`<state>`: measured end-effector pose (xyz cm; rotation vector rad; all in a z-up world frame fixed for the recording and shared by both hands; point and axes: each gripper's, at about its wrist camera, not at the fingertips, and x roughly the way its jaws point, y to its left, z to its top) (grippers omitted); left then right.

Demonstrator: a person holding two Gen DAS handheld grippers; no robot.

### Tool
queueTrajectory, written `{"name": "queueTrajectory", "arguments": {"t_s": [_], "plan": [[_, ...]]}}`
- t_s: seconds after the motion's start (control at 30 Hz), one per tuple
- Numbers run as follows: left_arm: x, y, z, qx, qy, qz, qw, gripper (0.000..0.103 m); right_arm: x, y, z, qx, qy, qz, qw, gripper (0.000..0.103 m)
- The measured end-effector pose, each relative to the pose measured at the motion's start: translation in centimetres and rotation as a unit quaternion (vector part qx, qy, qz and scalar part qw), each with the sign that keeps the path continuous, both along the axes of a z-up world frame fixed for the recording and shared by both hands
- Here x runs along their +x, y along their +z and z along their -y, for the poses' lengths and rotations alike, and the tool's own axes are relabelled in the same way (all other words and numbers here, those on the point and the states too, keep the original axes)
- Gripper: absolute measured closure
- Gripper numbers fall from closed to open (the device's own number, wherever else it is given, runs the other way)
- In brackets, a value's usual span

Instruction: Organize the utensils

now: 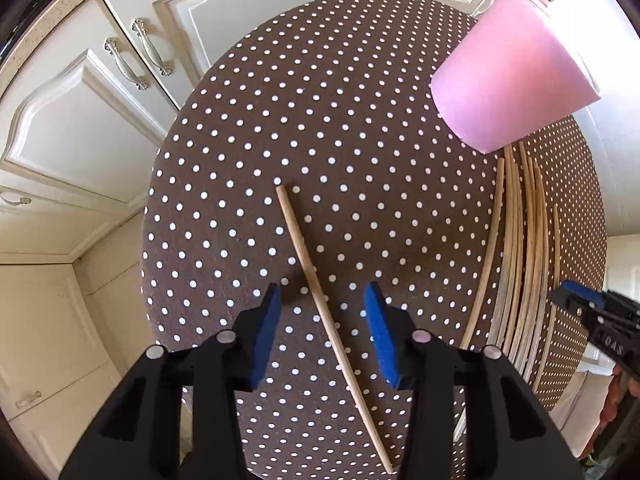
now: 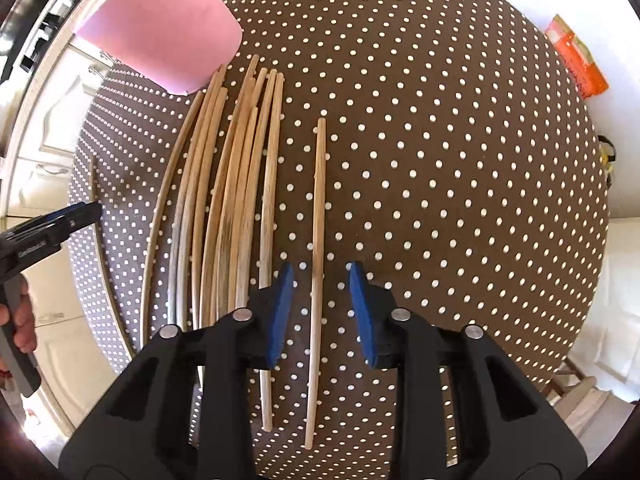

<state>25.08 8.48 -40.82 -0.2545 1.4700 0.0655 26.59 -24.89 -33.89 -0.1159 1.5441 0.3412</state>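
A round table (image 1: 360,80) covered in a brown cloth with white dots is carrying everything, with cream cabinet doors (image 1: 80,120) standing beyond its far edge. A pink cup (image 1: 508,76) is sitting near the far edge of the table. Just in front of the cup a bundle of wooden chopsticks (image 2: 228,208) is lying side by side, running from the cup toward the near edge.

Two sticks are lying apart from that bundle. The left gripper (image 1: 322,334) is pointing down over a single chopstick (image 1: 316,288) lying slantwise in the middle of the table; its blue pads (image 1: 266,336) are standing on either side of the stick with gaps showing, so the jaws are apart and not pressing on it. The right gripper (image 2: 318,314) is pointing down over a lone chopstick (image 2: 319,240) lying just beside the bundle, on the side toward the table's open middle. Its pads (image 2: 280,316) are also flanking the stick without touching it, as far as the warped view lets me judge. An orange packet (image 2: 576,56) is lying off the table's far right edge. A hand (image 2: 20,324) is gripping the left gripper's handle at the left side of the right wrist view.
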Motion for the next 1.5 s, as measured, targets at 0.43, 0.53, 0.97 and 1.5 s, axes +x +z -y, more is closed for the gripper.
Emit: {"name": "queueTrajectory", "arguments": {"t_s": [0.43, 0.53, 0.97, 1.5], "plan": [[-1.2, -0.2, -3.7, -0.011, 0.007, -0.007, 0.9999, 0.096, 3.9, -0.7, -3.6, -0.042, 0.000, -0.030, 0.999, 0.097], [-1.4, -0.1, -3.5, -0.014, 0.004, -0.004, 0.9999, 0.097, 4.2, -0.4, -2.1, -0.014, -0.019, -0.046, 0.999, 0.098], [-2.1, 1.8, -1.7, -0.026, -0.003, 0.028, 0.9993, 0.103, 1.6, 3.6, -1.5, 0.057, -0.041, -0.030, 0.997, 0.098], [-3.4, 0.9, -0.4, -0.024, 0.032, -0.052, 0.9979, 0.070, 0.7, 4.7, -4.0, 0.054, -0.032, -0.037, 0.997, 0.098]]}}
